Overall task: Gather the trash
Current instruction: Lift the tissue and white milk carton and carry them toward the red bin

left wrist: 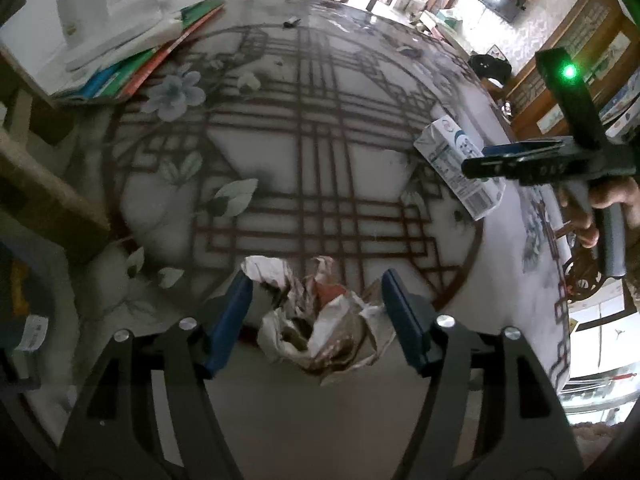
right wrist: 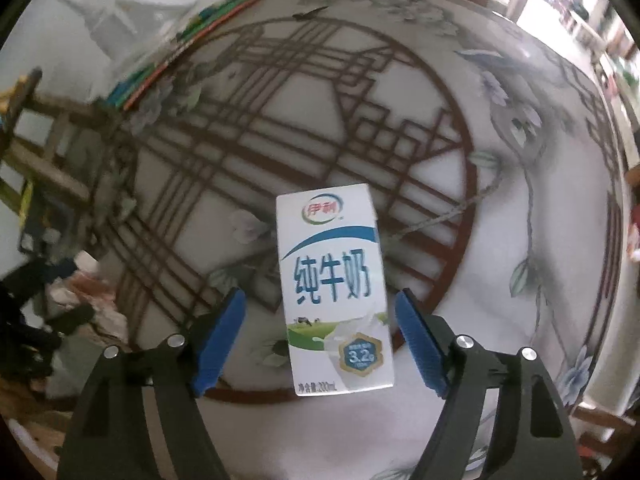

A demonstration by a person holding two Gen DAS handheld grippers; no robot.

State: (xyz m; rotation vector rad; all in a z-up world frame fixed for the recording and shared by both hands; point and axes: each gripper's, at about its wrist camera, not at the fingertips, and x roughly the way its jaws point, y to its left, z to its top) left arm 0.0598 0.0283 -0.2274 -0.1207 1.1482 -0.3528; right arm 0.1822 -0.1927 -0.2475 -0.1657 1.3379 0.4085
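Observation:
A crumpled paper wrapper [left wrist: 320,320] lies on the patterned table, between the blue pads of my open left gripper [left wrist: 316,312]; the pads are apart from it on both sides. A white milk carton [right wrist: 334,288] lies flat on the table between the open pads of my right gripper [right wrist: 320,340], not clamped. In the left wrist view the carton [left wrist: 456,164] shows at the right under the right gripper [left wrist: 476,168]. In the right wrist view the wrapper [right wrist: 86,296] and left gripper [right wrist: 40,292] show blurred at the far left.
A stack of coloured folders and white papers [left wrist: 120,60] sits at the table's far left. A small dark object [left wrist: 291,22] lies at the far edge. A cardboard box [left wrist: 44,192] stands at the left. The round table [left wrist: 360,100] has a lattice and flower print.

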